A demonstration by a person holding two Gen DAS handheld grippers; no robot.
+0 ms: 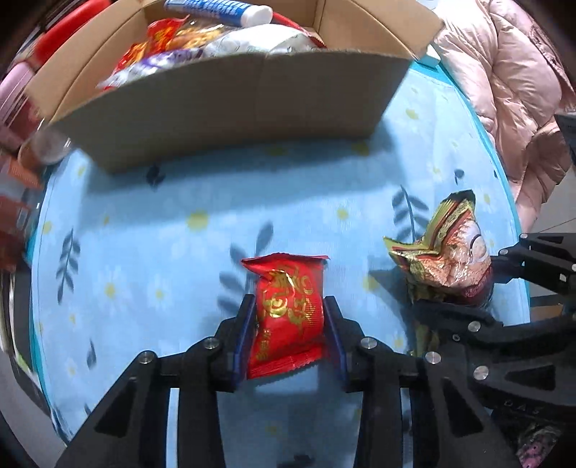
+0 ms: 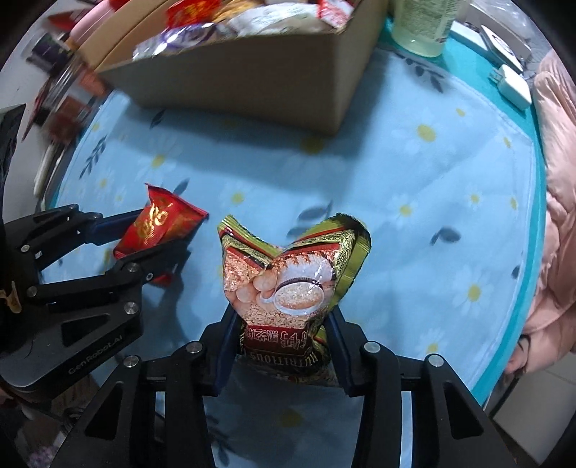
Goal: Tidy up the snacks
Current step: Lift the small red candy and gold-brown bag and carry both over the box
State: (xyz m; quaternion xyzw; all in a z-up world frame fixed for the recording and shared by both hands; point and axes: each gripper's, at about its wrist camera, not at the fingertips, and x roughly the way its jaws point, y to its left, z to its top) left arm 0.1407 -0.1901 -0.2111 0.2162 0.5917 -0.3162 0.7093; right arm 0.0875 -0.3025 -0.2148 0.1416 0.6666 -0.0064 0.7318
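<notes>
My left gripper (image 1: 289, 306) is shut on a red snack packet with gold print (image 1: 288, 316), held above the blue flowered tablecloth (image 1: 162, 252). My right gripper (image 2: 282, 316) is shut on a gold and red cereal packet (image 2: 288, 280), crumpled at its middle. Each gripper shows in the other's view: the right gripper (image 1: 468, 291) with the cereal packet (image 1: 446, 252) at the right, the left gripper (image 2: 158, 234) with the red packet (image 2: 158, 226) at the left. An open cardboard box (image 1: 230, 108) holding several snack packets stands beyond both; it also shows in the right wrist view (image 2: 252, 79).
A pink padded jacket (image 1: 511, 90) lies by the table's right edge. A green-white bottle (image 2: 421, 25) and white chargers (image 2: 511, 86) sit right of the box. Jars and packets (image 1: 21, 118) crowd the left side. A blue-white tube (image 1: 216, 10) lies in the box.
</notes>
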